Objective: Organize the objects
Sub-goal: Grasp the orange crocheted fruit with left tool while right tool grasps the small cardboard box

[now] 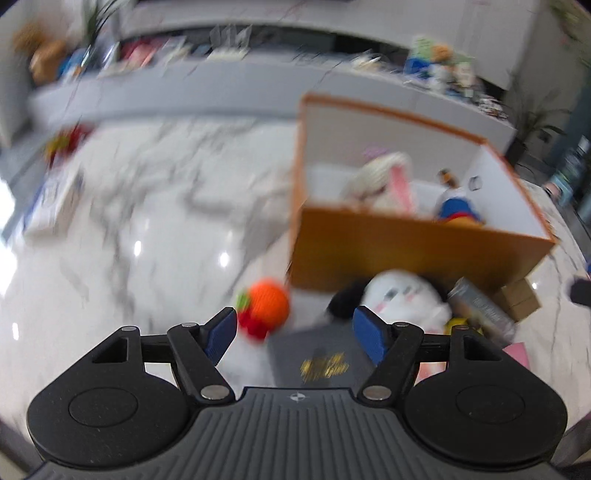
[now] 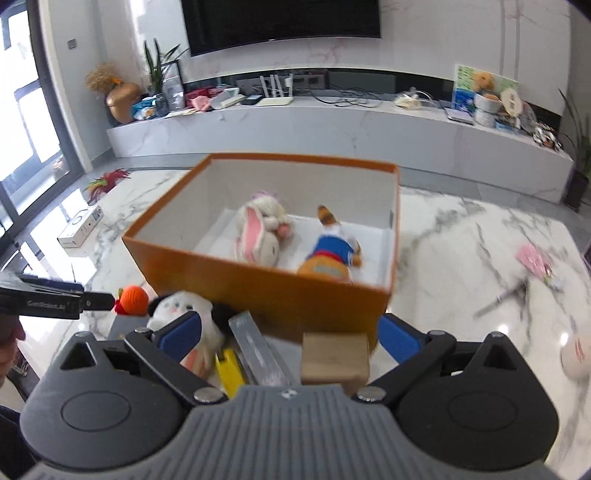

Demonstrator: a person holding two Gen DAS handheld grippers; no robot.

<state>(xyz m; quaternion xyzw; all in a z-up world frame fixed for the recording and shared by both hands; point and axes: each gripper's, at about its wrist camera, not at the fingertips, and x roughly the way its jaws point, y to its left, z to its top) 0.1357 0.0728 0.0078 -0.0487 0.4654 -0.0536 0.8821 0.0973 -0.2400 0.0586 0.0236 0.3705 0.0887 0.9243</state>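
Marble floor (image 2: pixel 461 258) under orange box (image 2: pixel 266 291)

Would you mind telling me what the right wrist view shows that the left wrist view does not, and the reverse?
Only the right wrist view shows the wall television, the white router on the ledge, and the left tongs from outside.

Only the left wrist view shows the gold lettering on the grey book.

Both show the orange box holding the rabbit plush and the blue-shirted plush, plus the orange knitted toy and the white plush in front of it. No toy is gripped in either view.
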